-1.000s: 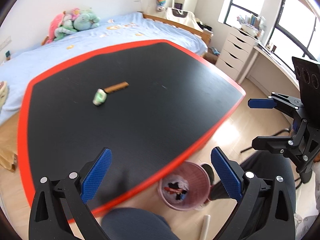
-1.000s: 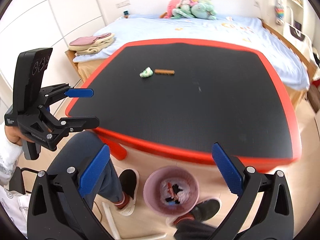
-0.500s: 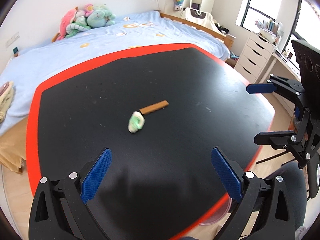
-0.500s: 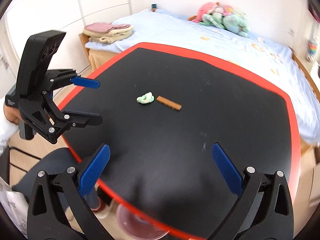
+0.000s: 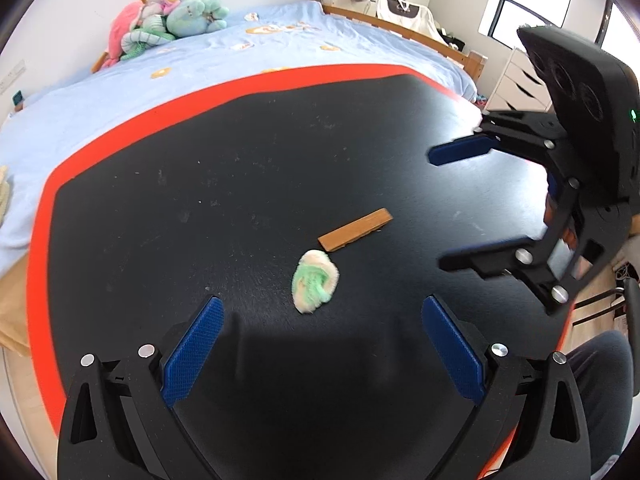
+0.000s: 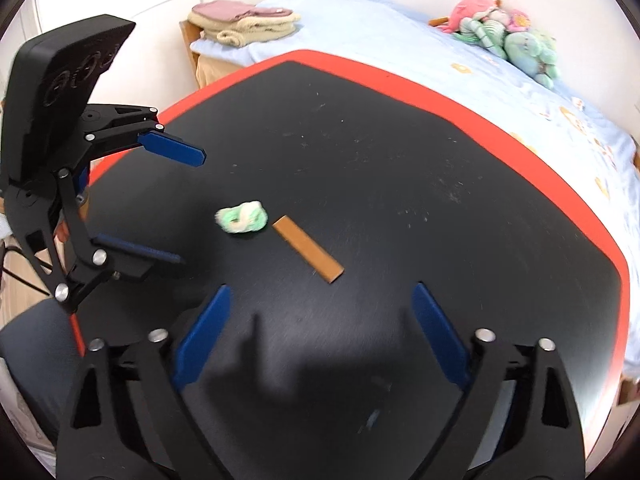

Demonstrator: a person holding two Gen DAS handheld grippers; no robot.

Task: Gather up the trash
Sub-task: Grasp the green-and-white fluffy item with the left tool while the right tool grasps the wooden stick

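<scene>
The black red-edged surface (image 5: 160,240) is filling most of the room in front of the bed (image 5: 120,92). Both tongs, left (image 5: 320,344) and right (image 6: 320,332), are hovering spread wide, gripping nothing. The brown strip (image 5: 354,229) and green-white wad (image 5: 315,282) are lying mid-surface, just beside each other.

Black handheld grippers, blue-padded fingers.
Left gripper (image 5: 322,352) and right gripper (image 6: 320,340): matte black angular frames, silver round screws, ribbed blue pads; green indicator light (image 5: 633,113); dark trouser leg (image 5: 600,364).
</scene>
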